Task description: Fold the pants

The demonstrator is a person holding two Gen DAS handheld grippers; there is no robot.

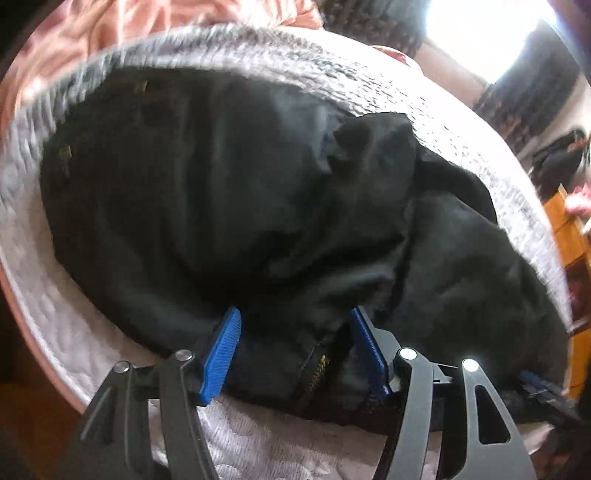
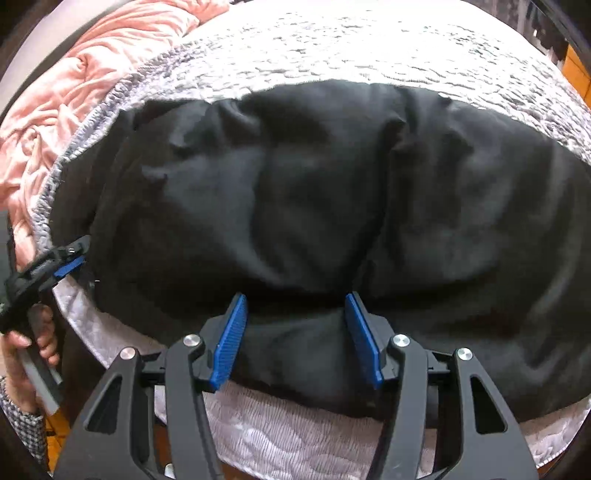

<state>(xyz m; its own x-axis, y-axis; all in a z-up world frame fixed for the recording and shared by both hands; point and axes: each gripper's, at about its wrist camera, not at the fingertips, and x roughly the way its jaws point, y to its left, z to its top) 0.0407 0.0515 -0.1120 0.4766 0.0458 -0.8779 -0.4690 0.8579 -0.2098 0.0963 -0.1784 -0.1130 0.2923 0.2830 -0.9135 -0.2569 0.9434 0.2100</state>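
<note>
Black pants (image 1: pixel 229 192) lie crumpled on a pale quilted bedspread (image 1: pixel 258 435). In the left wrist view my left gripper (image 1: pixel 293 350) is open, its blue pads either side of the near edge by the brass zipper (image 1: pixel 314 376). In the right wrist view the pants (image 2: pixel 314 206) spread wide, and my right gripper (image 2: pixel 297 339) is open with a bunched fold of the near edge between its pads. The left gripper (image 2: pixel 64 267) shows at the pants' left end, held by a hand. The right gripper's blue tip (image 1: pixel 535 384) shows at the right edge of the left wrist view.
A rumpled pink blanket (image 2: pixel 74 92) lies at the far left of the bed. The bedspread's near edge (image 2: pixel 258 424) runs just under my right gripper. Orange wooden furniture (image 1: pixel 569 229) stands at the right, beside a bright window (image 1: pixel 480 33).
</note>
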